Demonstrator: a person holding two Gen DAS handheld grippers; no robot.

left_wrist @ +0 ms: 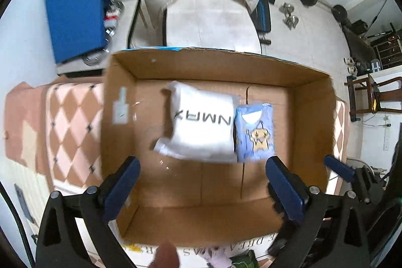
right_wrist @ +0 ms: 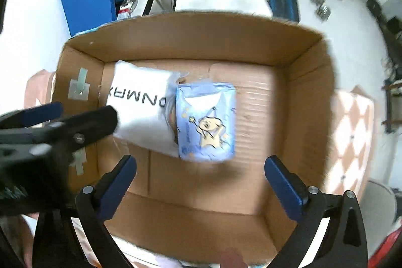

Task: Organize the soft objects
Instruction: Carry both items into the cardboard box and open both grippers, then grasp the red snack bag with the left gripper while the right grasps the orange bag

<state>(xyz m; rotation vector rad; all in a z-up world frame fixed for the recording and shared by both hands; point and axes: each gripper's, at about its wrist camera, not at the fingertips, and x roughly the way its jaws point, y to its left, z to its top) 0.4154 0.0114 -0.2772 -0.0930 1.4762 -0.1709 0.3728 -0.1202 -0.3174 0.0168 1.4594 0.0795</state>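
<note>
Both grippers hang low in the frame, left gripper (left_wrist: 201,180) and right gripper (right_wrist: 201,177), jaws spread wide with nothing between them. Beyond, mid-frame, the cardboard box (left_wrist: 311,122) holds a white packet (left_wrist: 201,122) touching a smaller blue packet (left_wrist: 255,132) (a cartoon printed on it). Placing looks done; next likely means fetching another soft item from outside the box.

Both wrist cams are looking almost straight down into the same cardboard box (left_wrist: 120,82) (right_wrist: 311,97) from above. The right one is sitting further right, catching the left gripper (right_wrist: 85,117) poking in from its left edge.
</note>
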